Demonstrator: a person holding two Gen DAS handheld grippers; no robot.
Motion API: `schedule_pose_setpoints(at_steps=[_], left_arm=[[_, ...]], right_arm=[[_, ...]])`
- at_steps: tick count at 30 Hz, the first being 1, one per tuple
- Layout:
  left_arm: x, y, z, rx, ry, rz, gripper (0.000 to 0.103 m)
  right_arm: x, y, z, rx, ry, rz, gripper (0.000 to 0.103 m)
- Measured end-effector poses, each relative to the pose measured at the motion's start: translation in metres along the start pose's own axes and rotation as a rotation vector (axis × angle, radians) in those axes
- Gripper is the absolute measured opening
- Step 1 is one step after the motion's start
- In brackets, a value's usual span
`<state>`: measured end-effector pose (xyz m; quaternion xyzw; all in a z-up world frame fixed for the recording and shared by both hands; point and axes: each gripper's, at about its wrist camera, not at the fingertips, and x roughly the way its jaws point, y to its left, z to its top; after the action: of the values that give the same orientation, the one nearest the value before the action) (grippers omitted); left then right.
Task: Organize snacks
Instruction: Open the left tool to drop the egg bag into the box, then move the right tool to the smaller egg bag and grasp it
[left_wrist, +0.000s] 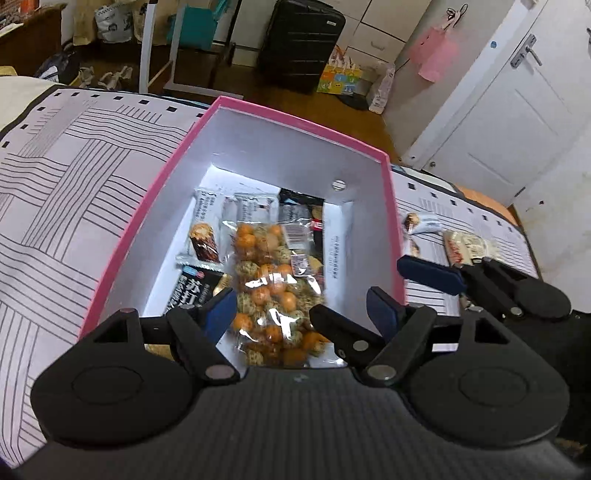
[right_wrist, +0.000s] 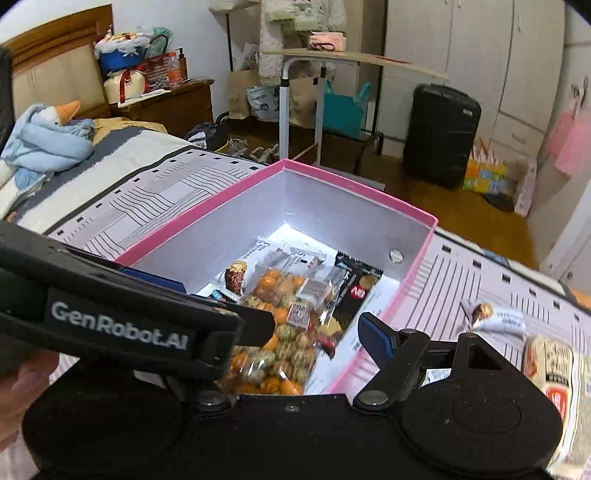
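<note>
A pink box (left_wrist: 155, 192) with a white inside sits on the bed; it also shows in the right wrist view (right_wrist: 417, 266). In it lies a clear bag of orange and speckled snack balls (left_wrist: 269, 280) (right_wrist: 284, 332) on top of several bar packets (left_wrist: 207, 225) and dark packets (right_wrist: 354, 291). My left gripper (left_wrist: 303, 306) is open and empty above the near end of the bag. My right gripper (right_wrist: 314, 325) is open and empty over the box's near right edge; its left finger is hidden behind the left gripper's body. A small bar packet (right_wrist: 495, 317) and a pale packet (right_wrist: 557, 376) lie right of the box.
The patterned bedspread (left_wrist: 66, 184) surrounds the box. A blue plush goose (right_wrist: 48, 136) lies at the bed's head. Beyond the bed stand a black suitcase (left_wrist: 299, 44), a white-framed side table (right_wrist: 354, 59), a white door (left_wrist: 517, 122) and bags on the wooden floor.
</note>
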<state>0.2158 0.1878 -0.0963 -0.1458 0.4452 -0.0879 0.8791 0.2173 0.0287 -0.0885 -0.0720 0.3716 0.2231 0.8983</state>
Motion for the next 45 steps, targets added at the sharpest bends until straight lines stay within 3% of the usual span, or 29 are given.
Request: schedule_pose_setpoints(at_steps=[14, 24, 32, 40, 45], left_arm=[[-0.096, -0.053, -0.014, 0.138, -0.094, -0.038, 0.079], [-0.125, -0.136, -0.031, 0.299, -0.097, -0.151, 0.083], [-0.083, -0.206, -0.056, 0.412, -0.059, -0.199, 0.090], [-0.001, -0.258, -0.082, 0.463, 0.056, -0.266, 0.092], [0.049, -0.281, -0.104, 0.509, 0.095, -0.295, 0.092]], right_arm=[[-0.119, -0.038, -0.019, 0.000, 0.016, -0.096, 0.084], [-0.204, -0.145, -0.053, 0.281, 0.006, -0.083, 0.087], [-0.204, -0.237, -0.107, 0.502, 0.071, -0.124, 0.092], [-0.143, -0.303, -0.160, 0.687, 0.205, -0.267, 0.092], [-0.114, -0.332, -0.194, 0.808, 0.288, -0.260, 0.092]])
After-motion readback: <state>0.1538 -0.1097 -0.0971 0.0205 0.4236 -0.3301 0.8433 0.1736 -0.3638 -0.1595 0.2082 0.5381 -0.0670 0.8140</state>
